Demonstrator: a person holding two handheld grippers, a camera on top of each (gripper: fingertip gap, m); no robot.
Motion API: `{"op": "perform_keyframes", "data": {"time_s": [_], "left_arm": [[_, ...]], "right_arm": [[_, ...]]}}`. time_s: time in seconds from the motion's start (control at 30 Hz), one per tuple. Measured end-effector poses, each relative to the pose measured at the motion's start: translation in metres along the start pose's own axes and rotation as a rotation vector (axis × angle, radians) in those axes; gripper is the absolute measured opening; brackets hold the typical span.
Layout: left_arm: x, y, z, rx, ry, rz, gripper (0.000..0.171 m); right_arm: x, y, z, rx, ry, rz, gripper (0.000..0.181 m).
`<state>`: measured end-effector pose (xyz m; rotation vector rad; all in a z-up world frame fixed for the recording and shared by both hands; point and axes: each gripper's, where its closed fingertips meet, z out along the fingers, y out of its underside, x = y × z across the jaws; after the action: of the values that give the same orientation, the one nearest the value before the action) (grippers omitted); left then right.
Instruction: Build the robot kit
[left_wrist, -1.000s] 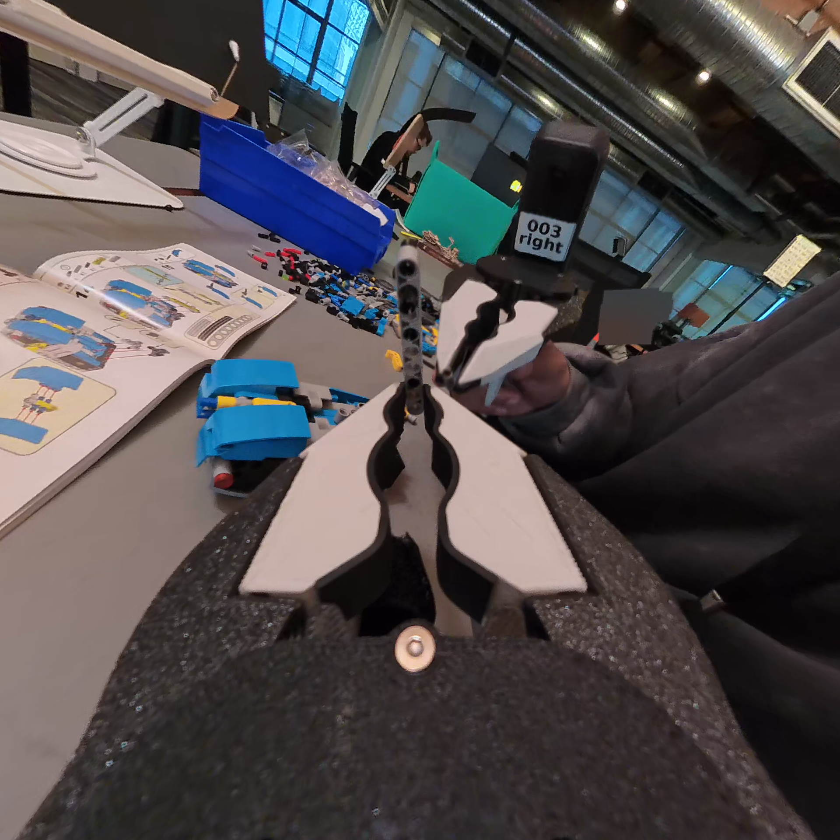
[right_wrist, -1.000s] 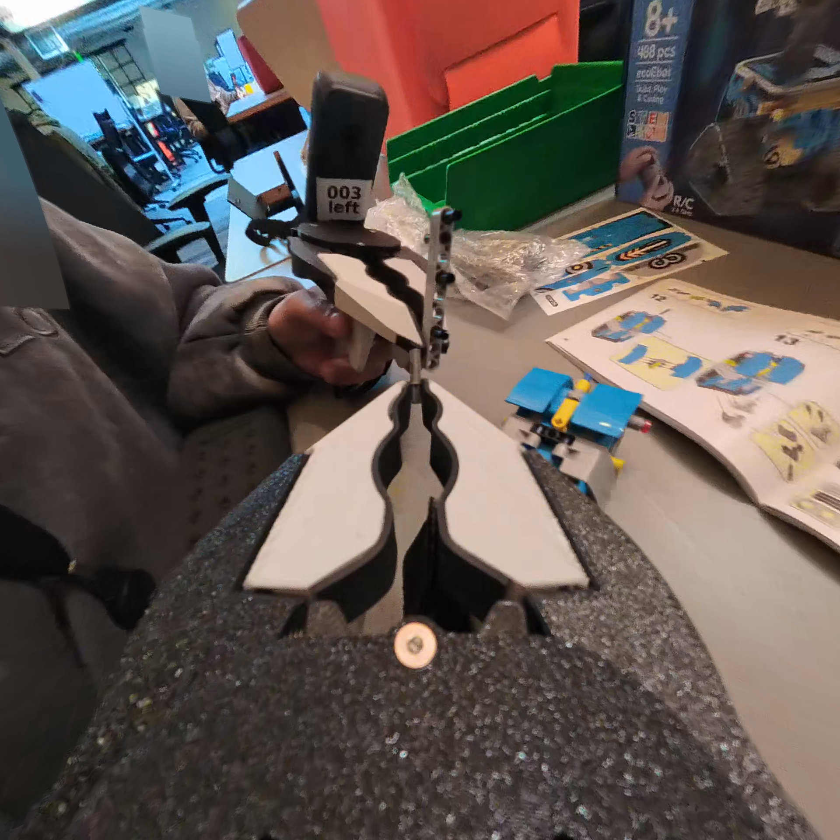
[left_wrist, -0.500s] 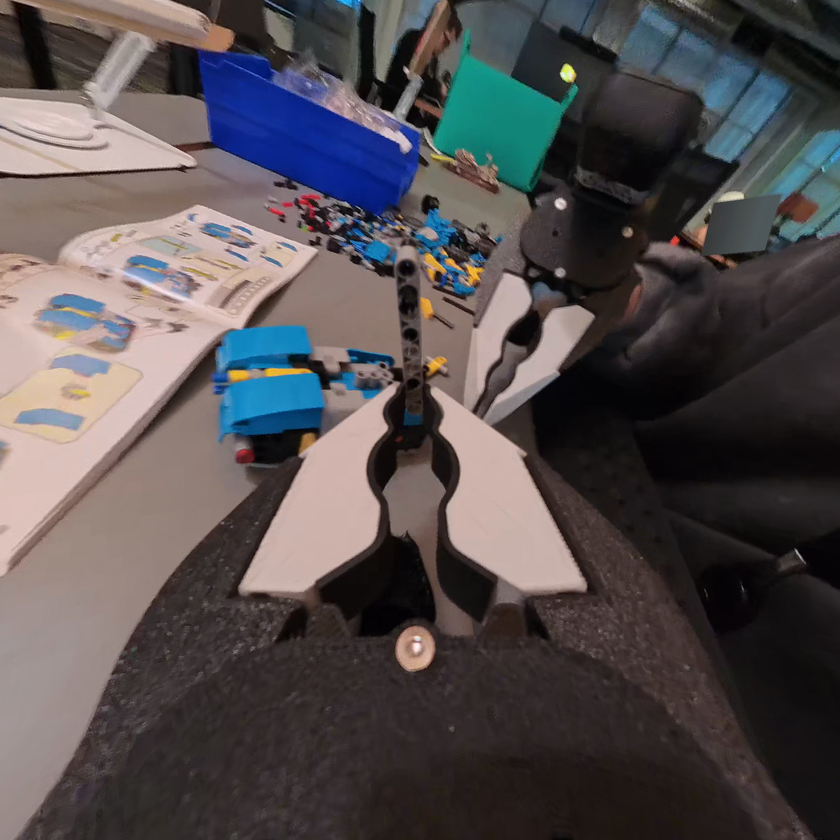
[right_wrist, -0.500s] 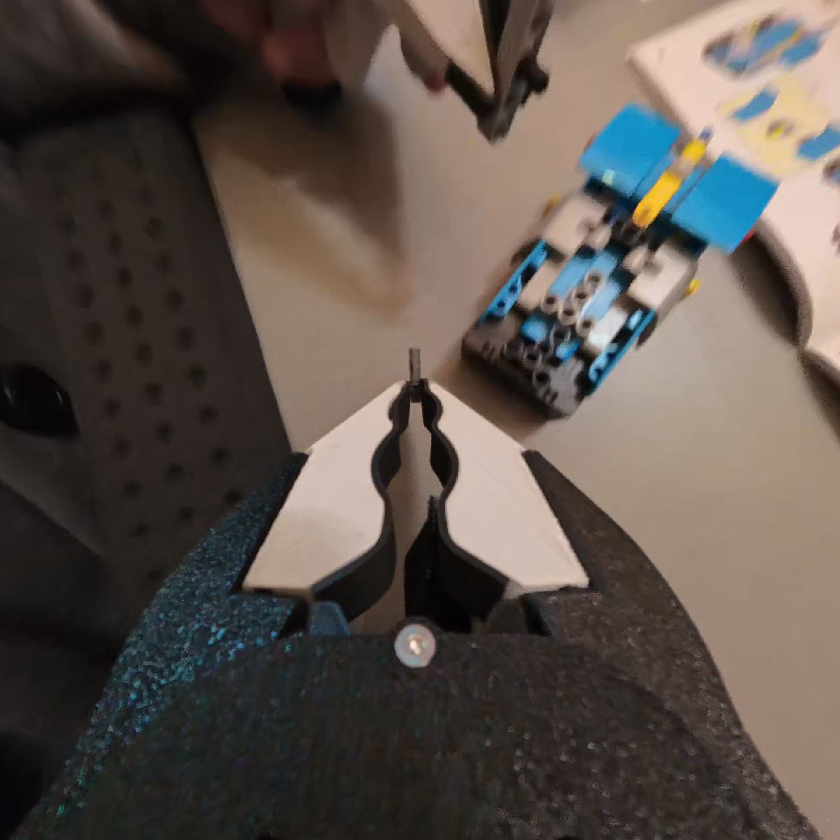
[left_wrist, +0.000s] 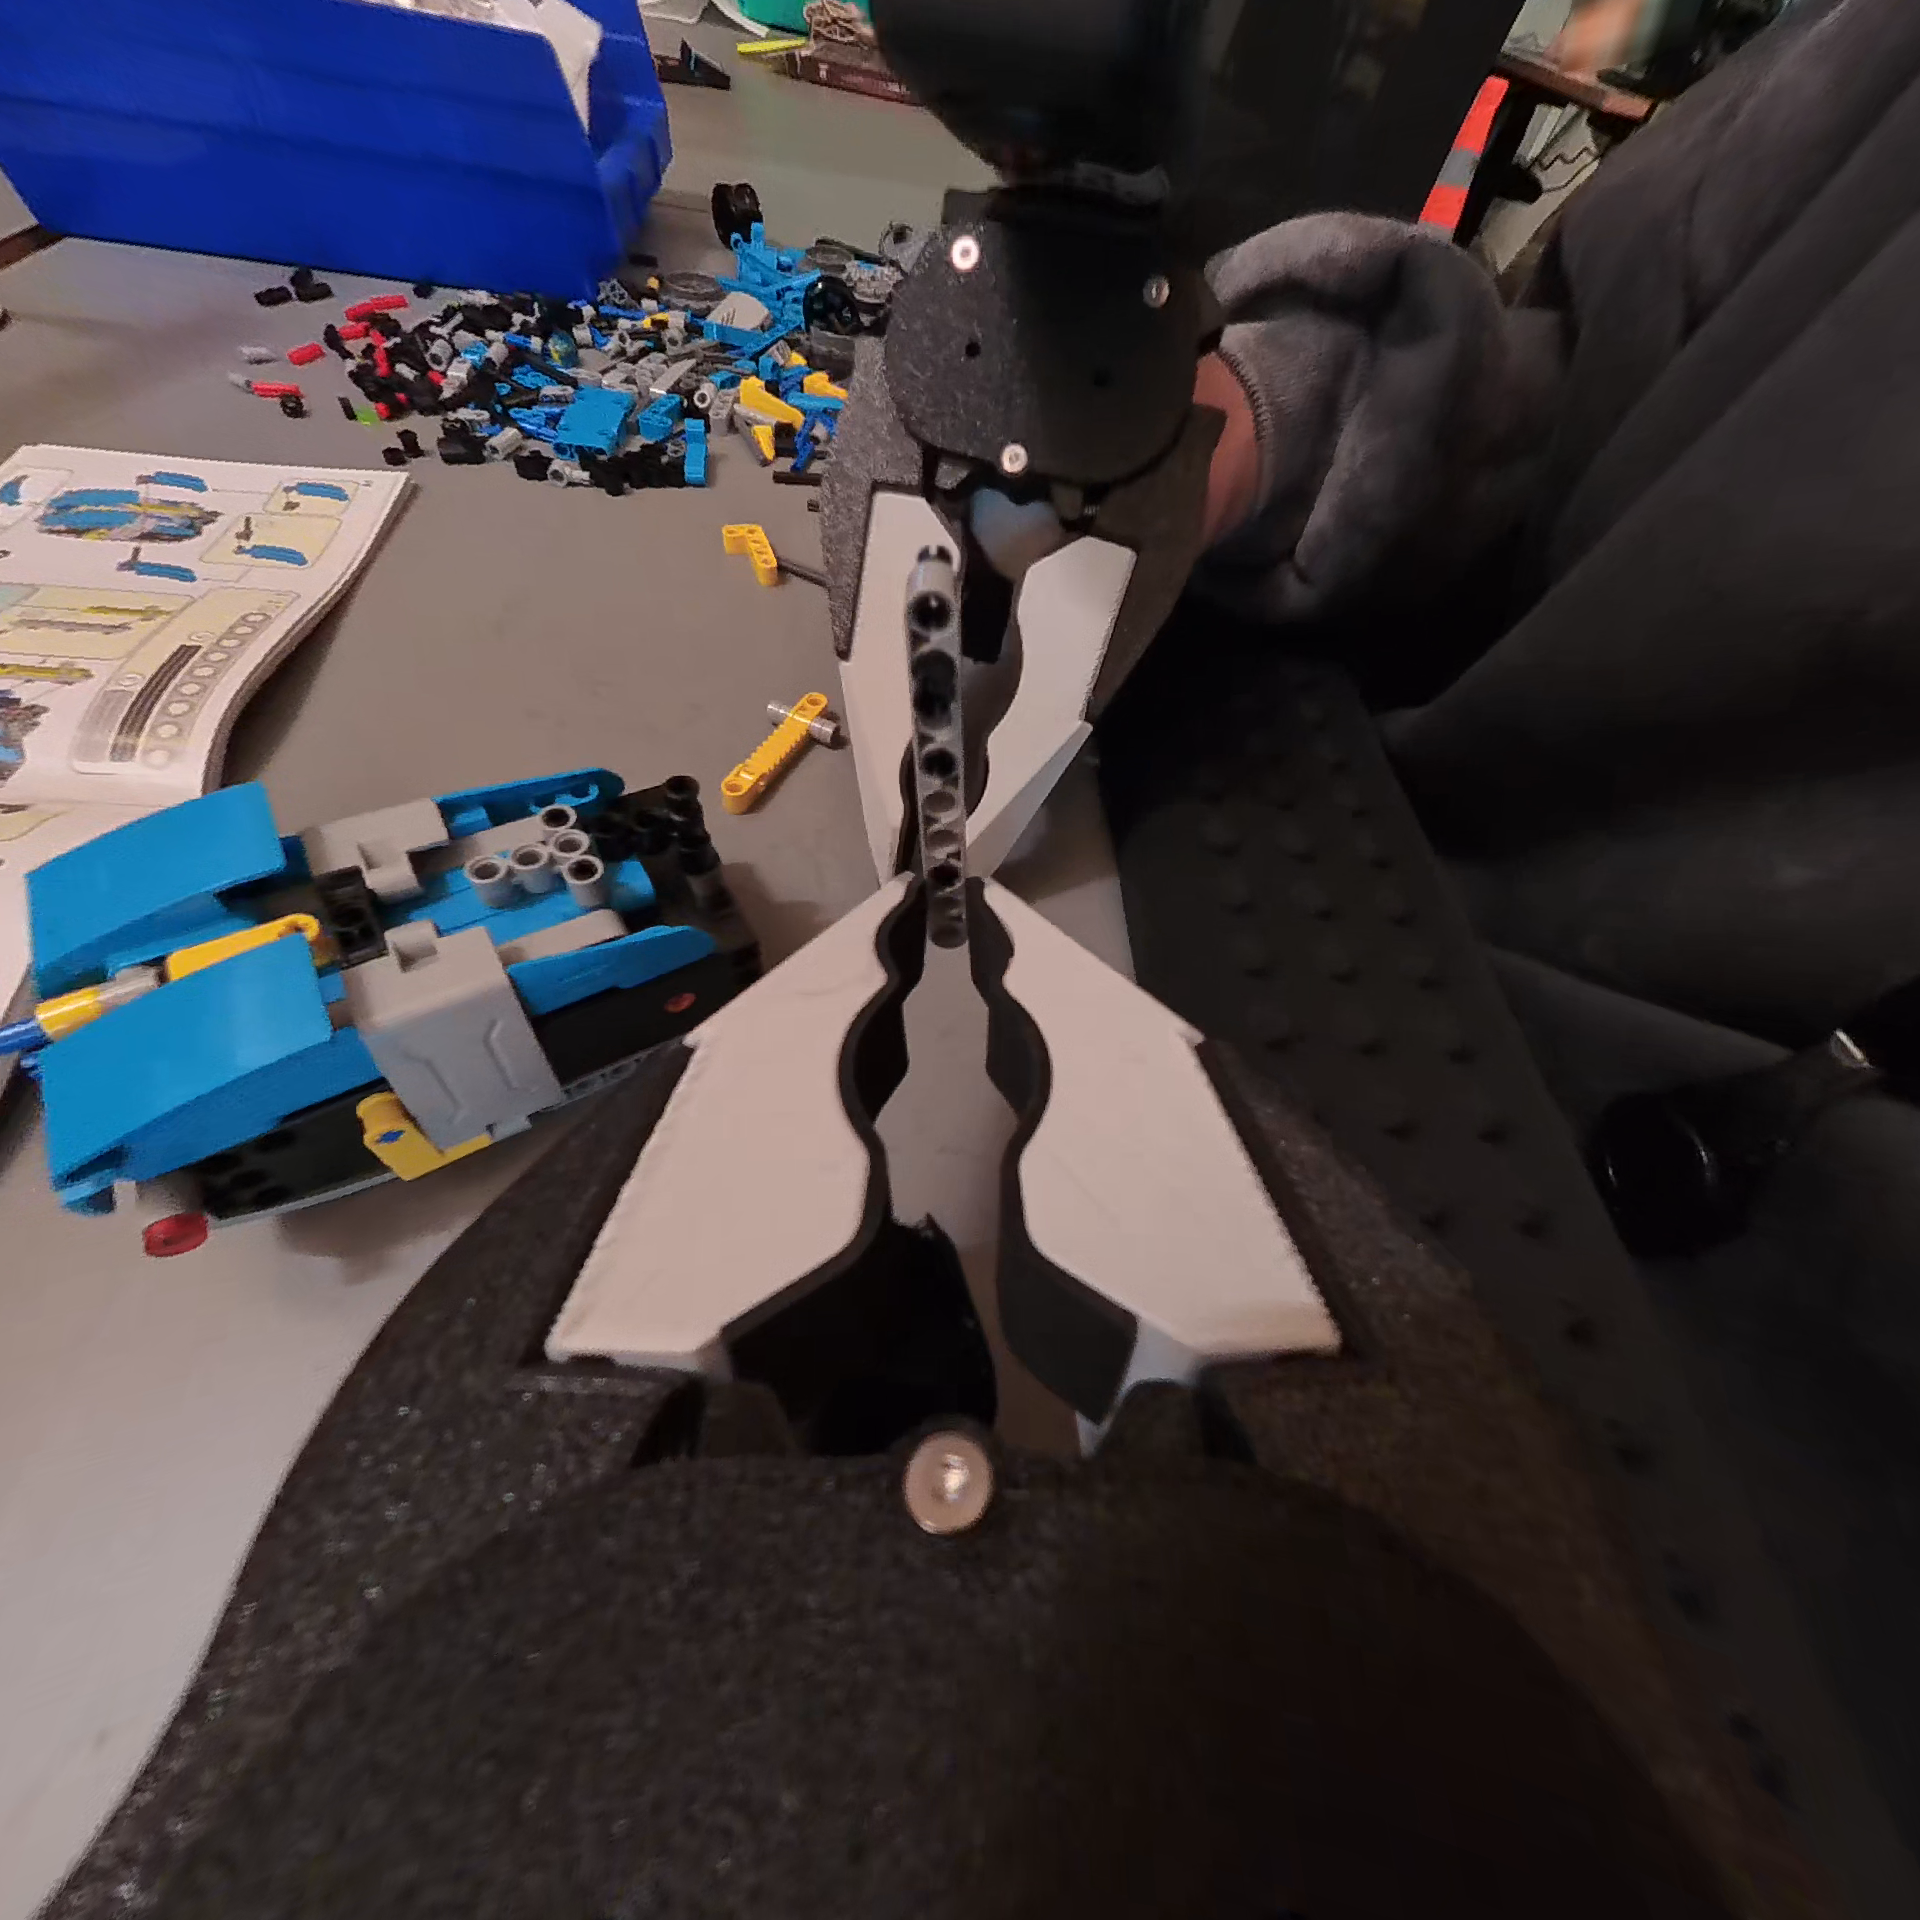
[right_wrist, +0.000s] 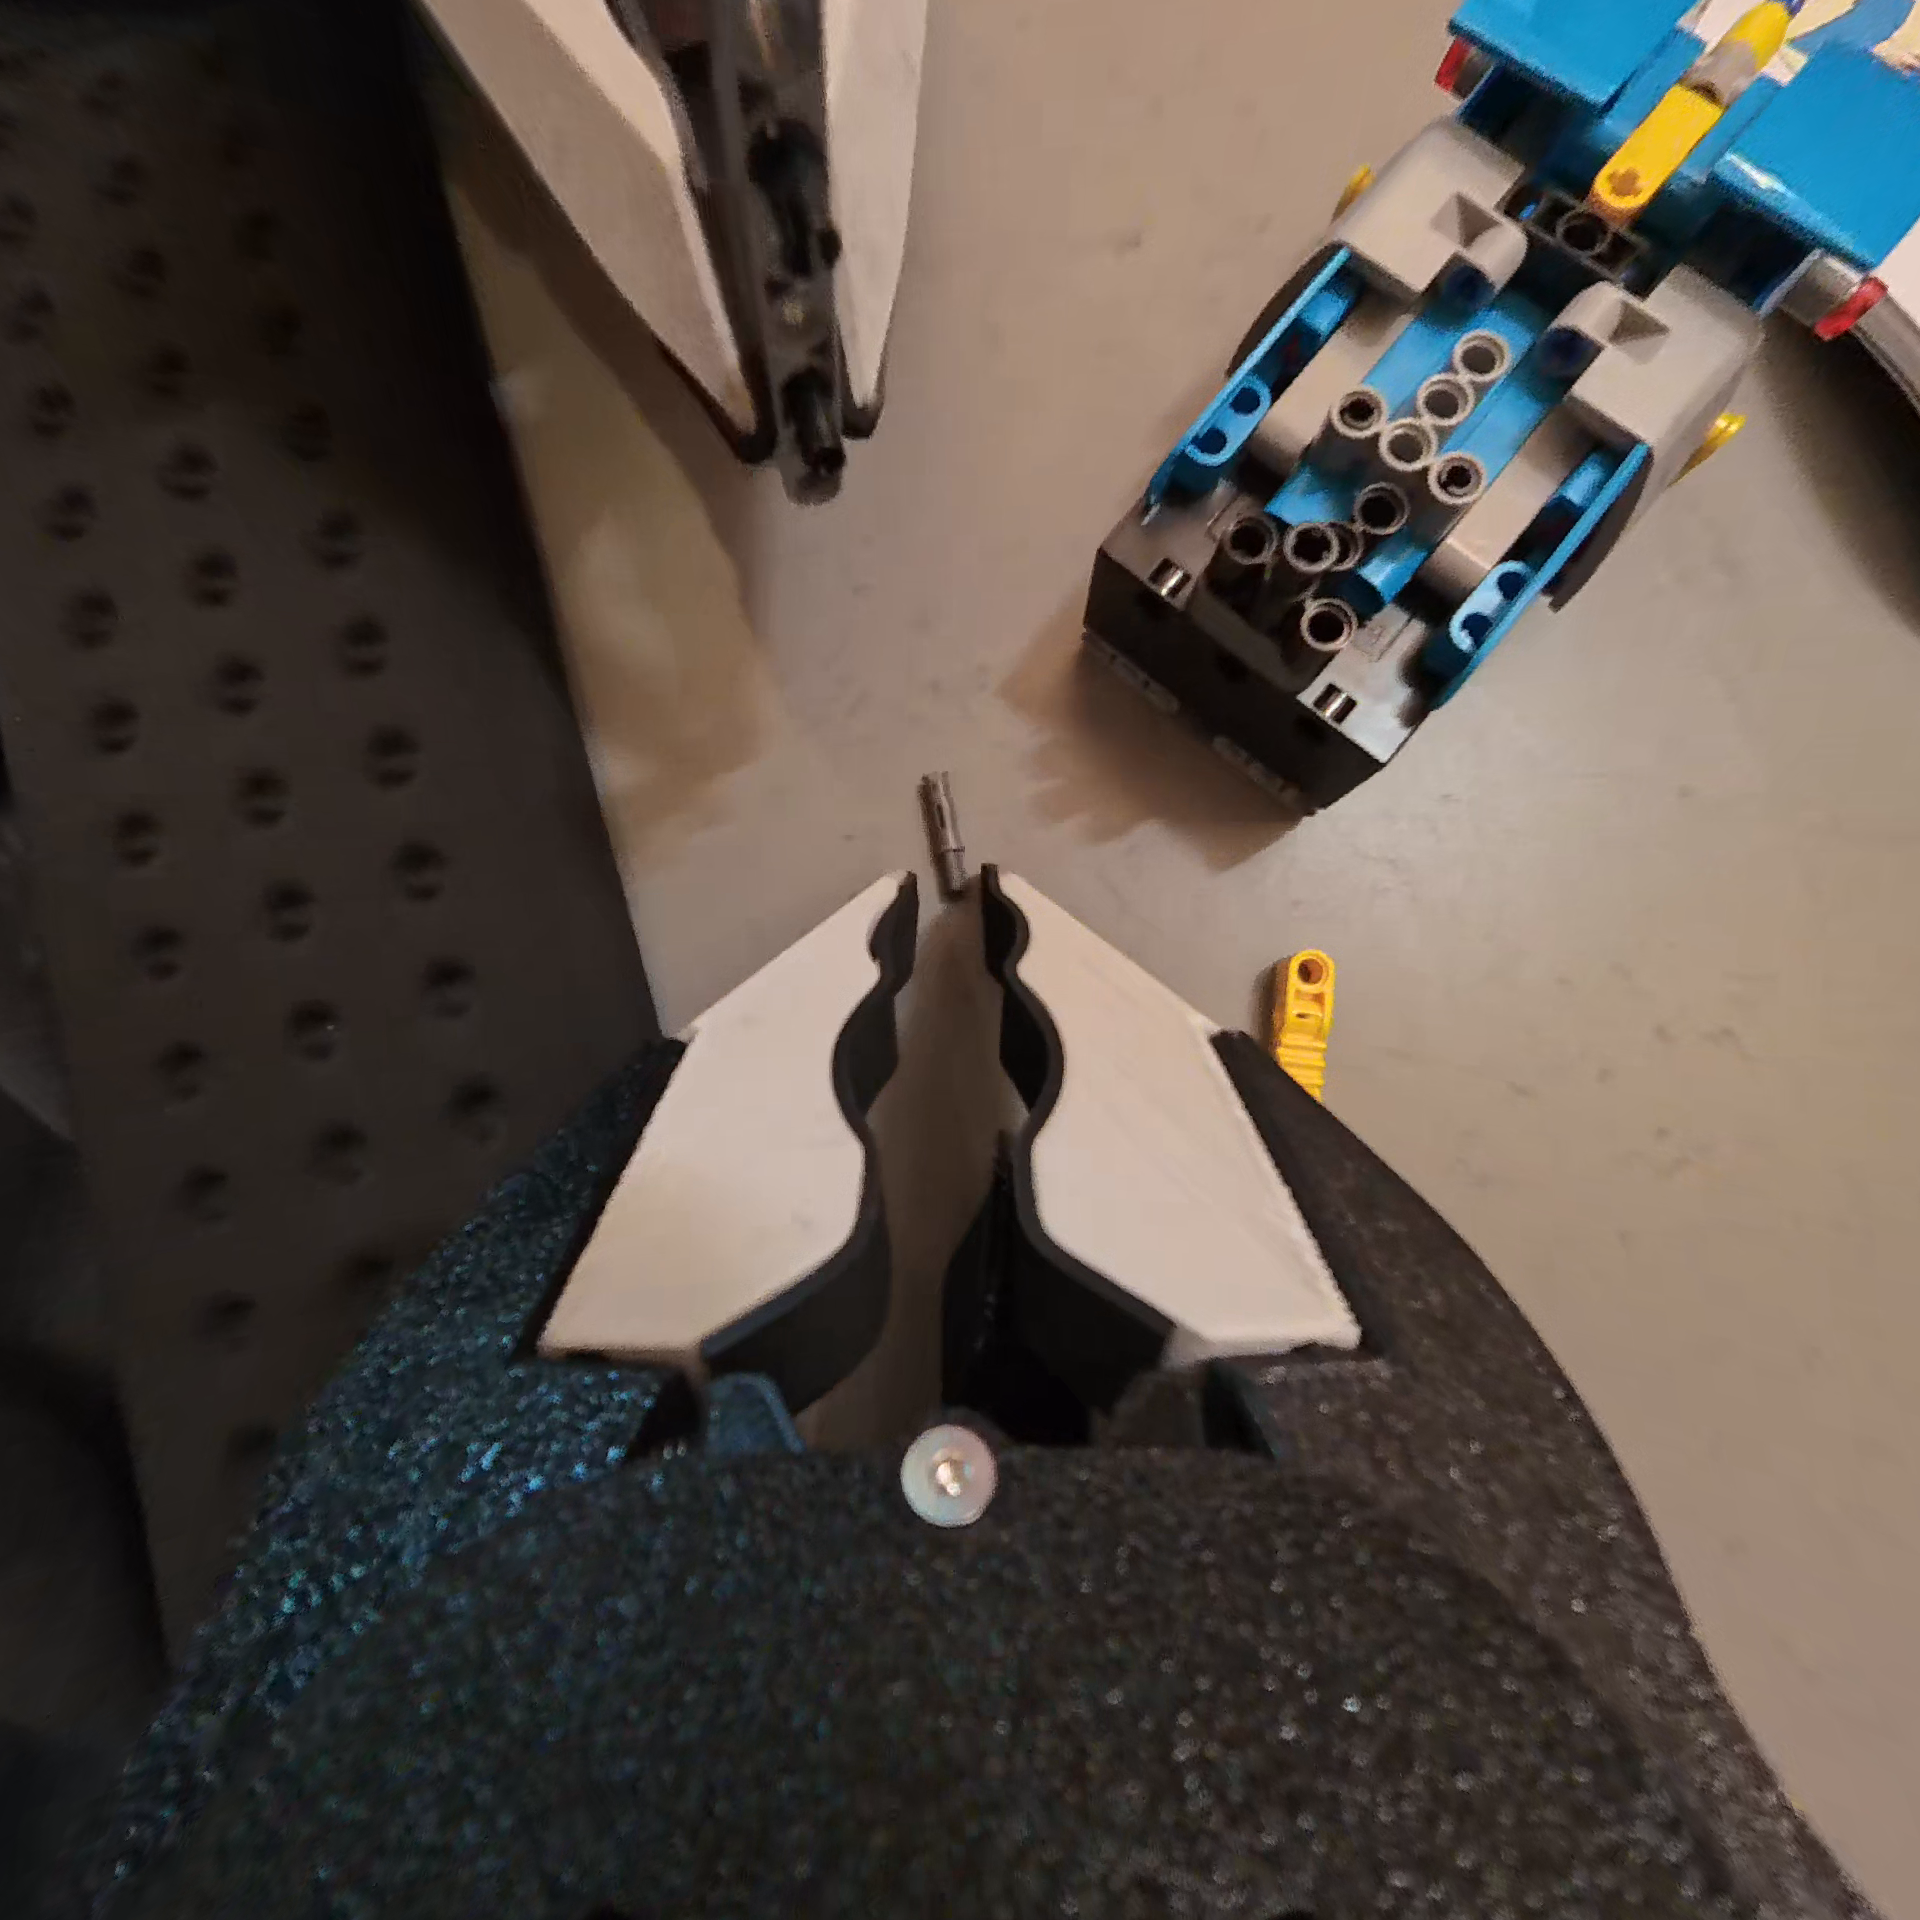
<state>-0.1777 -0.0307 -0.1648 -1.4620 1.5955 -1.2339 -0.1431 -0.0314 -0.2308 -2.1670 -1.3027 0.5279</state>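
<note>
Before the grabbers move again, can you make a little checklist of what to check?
1. Left gripper shut on the grey holed beam: ok.
2. Beam standing upright in the tips: ok.
3. Right gripper open: ok.
4. Small grey pin sits just past the right tips, not pinched: ok.
5. Pin lying on the table or in the air: cannot tell.
6. Blue car model apart from both grippers: ok.

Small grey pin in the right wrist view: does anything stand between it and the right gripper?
Nothing visible. The pin sits right at the right gripper's parted tips. The yellow piece lies off to the right; the blue toy car and the left gripper, shut on a grey beam, are farther ahead.
</note>
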Motion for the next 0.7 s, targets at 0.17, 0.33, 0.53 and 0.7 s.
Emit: {"op": "perform_keyframes", "data": {"time_s": [0.17,0.33,0.53,0.7], "left_arm": [[-0.002,0.0,0.001,-0.001,0.001,-0.019,0.007],[-0.005,0.001,0.004,-0.015,-0.041,-0.001,0.007],[-0.002,0.0,0.006,-0.013,-0.057,0.02,0.007],[-0.004,0.007,0.01,-0.053,-0.052,-0.006,0.007]], "right_arm": [[-0.001,-0.005,0.004,0.097,-0.047,0.015,0.004],[-0.008,-0.03,-0.007,0.175,-0.041,-0.015,0.004],[-0.007,-0.062,-0.028,0.251,0.016,-0.022,0.003],[-0.006,-0.057,-0.025,0.221,0.003,0.015,0.003]]}}
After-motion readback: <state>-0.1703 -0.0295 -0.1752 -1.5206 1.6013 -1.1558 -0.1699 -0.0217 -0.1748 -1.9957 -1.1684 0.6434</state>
